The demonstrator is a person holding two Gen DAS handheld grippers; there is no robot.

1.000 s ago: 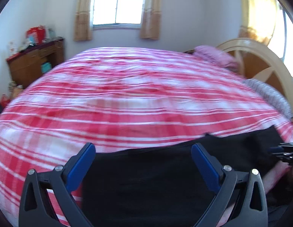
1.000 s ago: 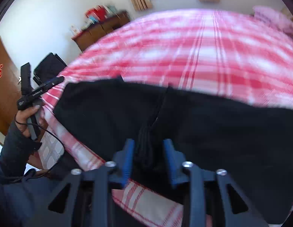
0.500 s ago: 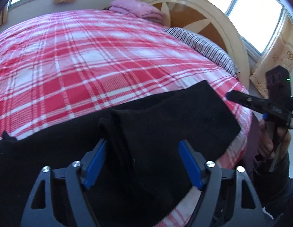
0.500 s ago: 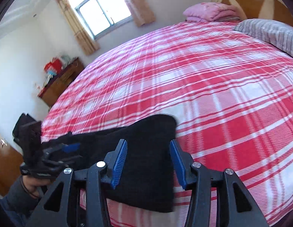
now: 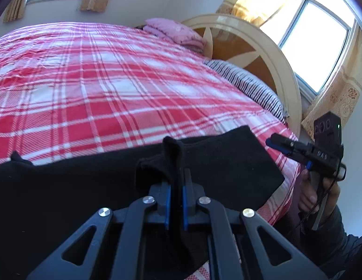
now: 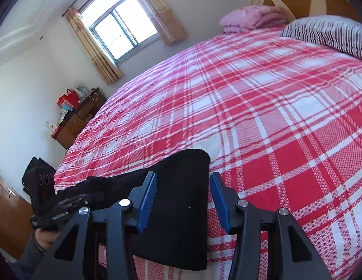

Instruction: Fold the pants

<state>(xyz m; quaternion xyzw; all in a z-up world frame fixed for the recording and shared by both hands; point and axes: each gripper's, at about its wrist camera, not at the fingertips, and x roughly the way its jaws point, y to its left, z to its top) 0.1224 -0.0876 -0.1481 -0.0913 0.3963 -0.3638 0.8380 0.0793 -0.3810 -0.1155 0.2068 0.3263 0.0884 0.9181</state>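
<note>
Along the near edge of the bed (image 5: 124, 88), close to the corner by the headboard (image 5: 262, 53), the black pants (image 5: 92, 186) lie spread over the red plaid cover, one end draping a little over the side. The left gripper (image 5: 175, 200) has just closed its jaws and now pinches a raised ridge of the dark cloth between its blue pads. The right gripper (image 6: 183, 200) stands about half open over the squared end of the pants nearest the headboard, that end lying between its fingers (image 6: 147, 198), but the pads do not look pressed on it. The pants look soft, limp and light, likely a thick knit that sags and bunches wherever it is lifted. They should be grippy, not slippery, and not fragile. A single pinch will probably let the rest droop, so taking hold at two corners of that end, or along a hem, would keep an edge straight for folding.
</note>
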